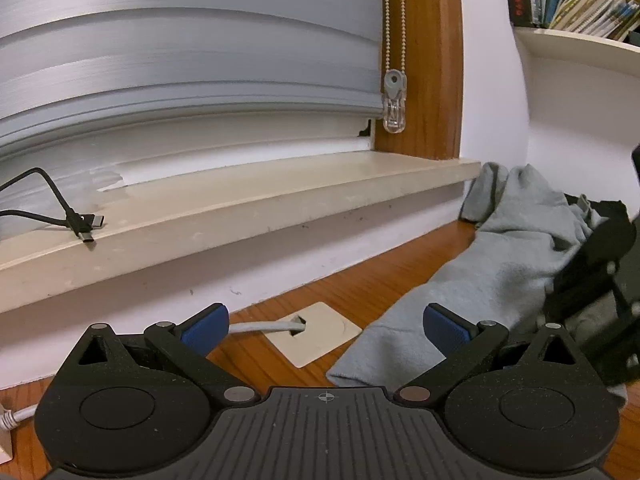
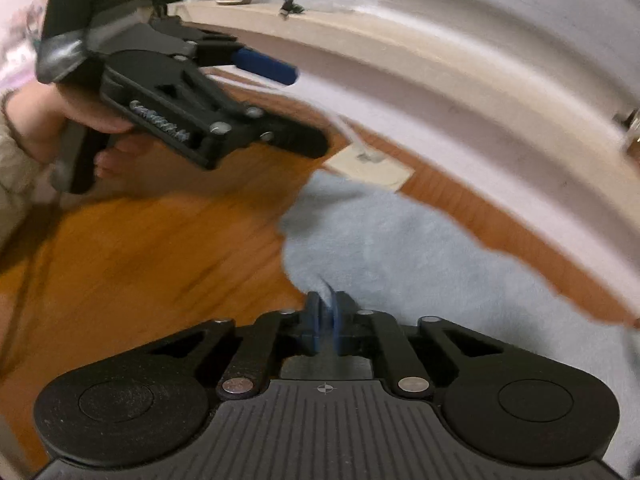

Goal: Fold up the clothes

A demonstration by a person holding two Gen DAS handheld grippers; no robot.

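On the wooden table (image 1: pixel 352 292), below the window sill (image 1: pixel 240 196), a light grey garment (image 1: pixel 472 288) is lying stretched out toward the wall, its near end beside a cream cable cover (image 1: pixel 316 334). The right gripper (image 2: pixel 325 316) is pinching a fold of that garment, its blue pads pressed together on the cloth. The left gripper (image 1: pixel 326 326) is hanging just above the table with its jaws standing wide apart and nothing between them, a hand (image 2: pixel 76 120) gripping its handle. A black cable (image 1: pixel 60 208) is resting on the sill
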